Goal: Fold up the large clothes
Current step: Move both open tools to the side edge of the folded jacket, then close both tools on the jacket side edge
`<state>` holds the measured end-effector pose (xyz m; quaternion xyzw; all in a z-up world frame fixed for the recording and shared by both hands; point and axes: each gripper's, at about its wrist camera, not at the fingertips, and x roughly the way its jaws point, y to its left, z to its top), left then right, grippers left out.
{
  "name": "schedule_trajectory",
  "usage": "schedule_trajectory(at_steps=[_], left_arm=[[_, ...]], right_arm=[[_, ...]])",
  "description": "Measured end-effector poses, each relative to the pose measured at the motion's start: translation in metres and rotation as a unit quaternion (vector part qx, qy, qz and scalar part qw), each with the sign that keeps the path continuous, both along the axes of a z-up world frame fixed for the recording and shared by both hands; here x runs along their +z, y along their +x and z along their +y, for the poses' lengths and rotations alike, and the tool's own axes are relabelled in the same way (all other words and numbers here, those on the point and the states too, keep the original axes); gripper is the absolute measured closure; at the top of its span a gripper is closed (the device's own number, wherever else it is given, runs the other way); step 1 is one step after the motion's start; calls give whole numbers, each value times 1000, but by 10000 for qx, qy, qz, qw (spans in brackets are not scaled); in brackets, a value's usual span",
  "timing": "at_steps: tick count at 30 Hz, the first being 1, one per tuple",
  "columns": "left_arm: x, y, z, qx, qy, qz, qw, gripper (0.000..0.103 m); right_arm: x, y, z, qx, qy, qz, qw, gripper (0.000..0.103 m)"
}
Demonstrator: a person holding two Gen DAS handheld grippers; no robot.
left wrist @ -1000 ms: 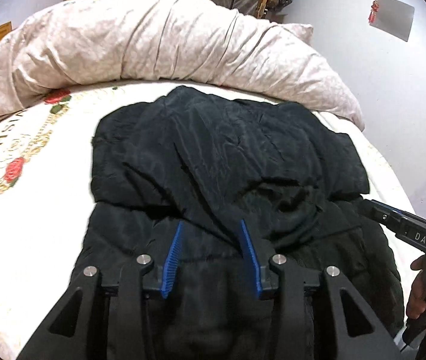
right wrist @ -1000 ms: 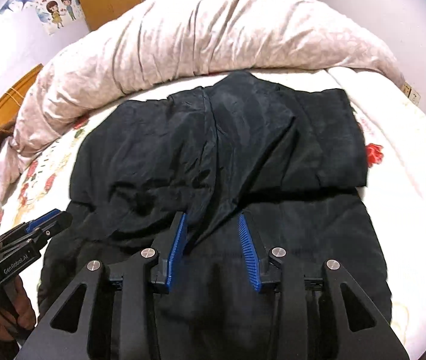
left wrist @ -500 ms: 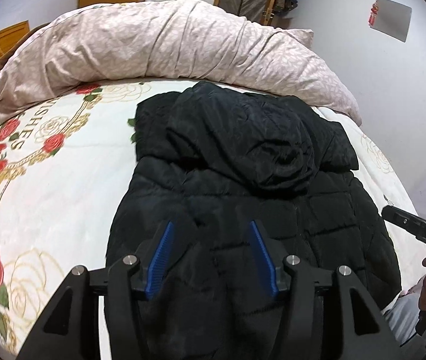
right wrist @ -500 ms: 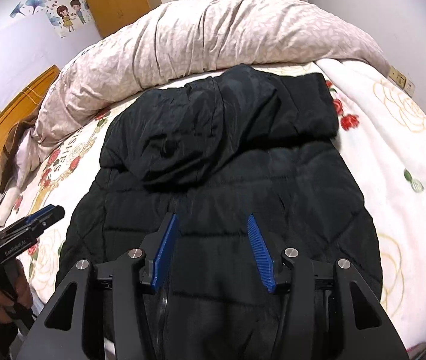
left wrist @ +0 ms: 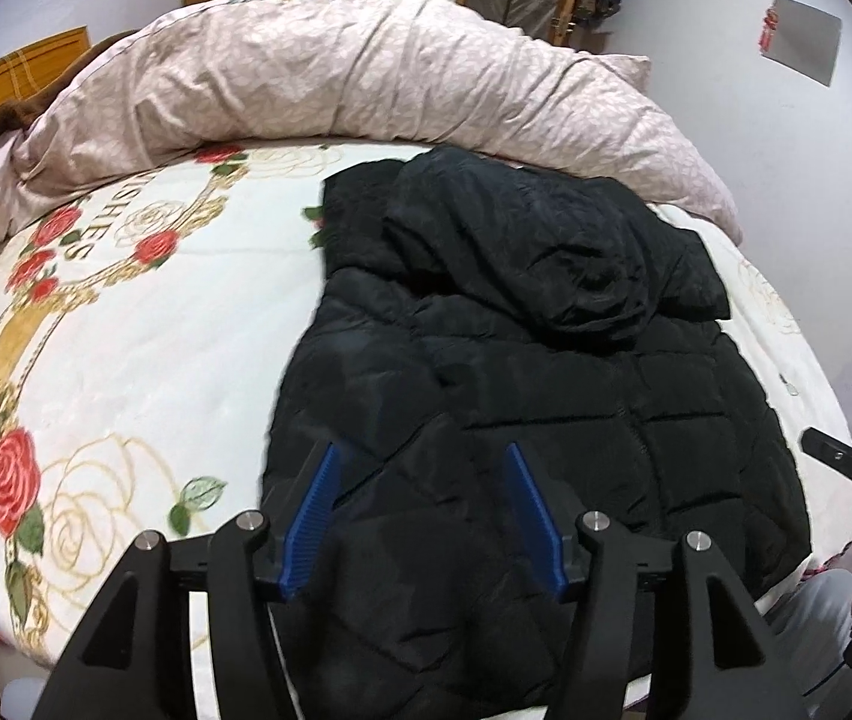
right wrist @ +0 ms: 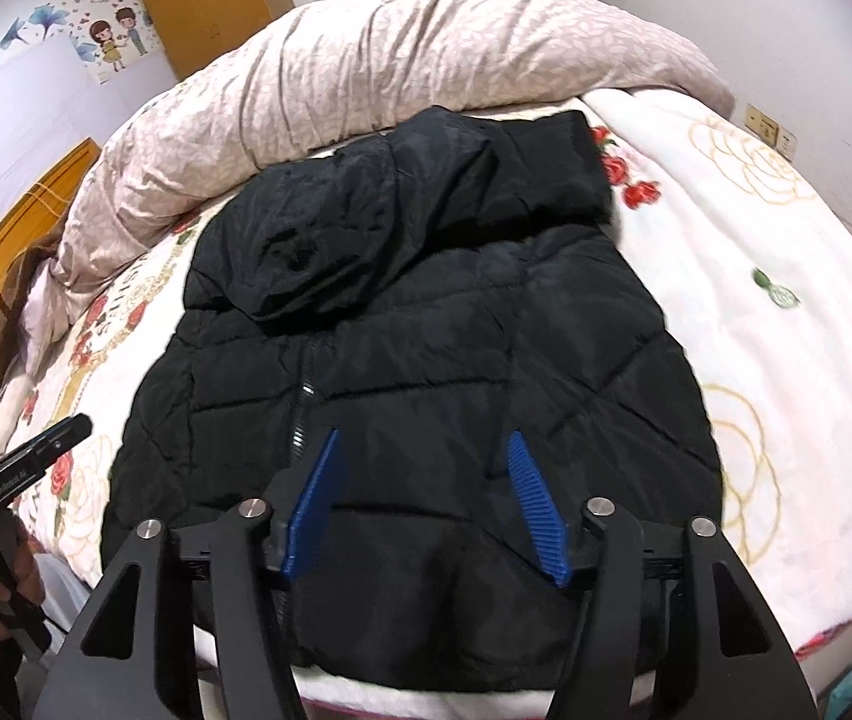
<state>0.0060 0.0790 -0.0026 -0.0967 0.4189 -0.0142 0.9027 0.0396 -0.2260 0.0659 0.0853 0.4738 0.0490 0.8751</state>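
Our left gripper (left wrist: 420, 516) and right gripper (right wrist: 423, 507) were opening, empty; the puffy black hooded jacket (right wrist: 426, 330) looked soft, slippery, best gripped at its hem.

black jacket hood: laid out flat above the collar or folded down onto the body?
Folded down. The hood lies bunched on the jacket chest, covering the zipper's top end.

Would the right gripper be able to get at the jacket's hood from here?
Probably yes: the right gripper, jaws opening and empty, hangs over the jacket; the hood lies uncovered ahead.
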Motion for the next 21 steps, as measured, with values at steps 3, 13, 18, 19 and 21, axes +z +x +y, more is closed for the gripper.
schedule_trajectory(at_steps=[3, 13, 18, 19, 21], left_arm=[[-10, -6, 16, 213, 22, 94, 9997, 41], [-66, -5, 56, 660, -5, 691, 9954, 36], [-92, -4, 60, 687, -240, 975, 9926, 32], [-95, -5, 60, 676, -277, 999, 9923, 31], [-98, -6, 57, 652, -351, 1032, 9919, 30]], right_arm=[[-9, -4, -16, -200, -20, 107, 9997, 44], [-47, -7, -80, -978, 18, 549, 9937, 33], [-67, -6, -109, -1245, 160, 859, 9884, 33], [-72, -6, -112, -1274, 261, 944, 9870, 33], [-81, -9, -117, -1313, 522, 1120, 9836, 32]])
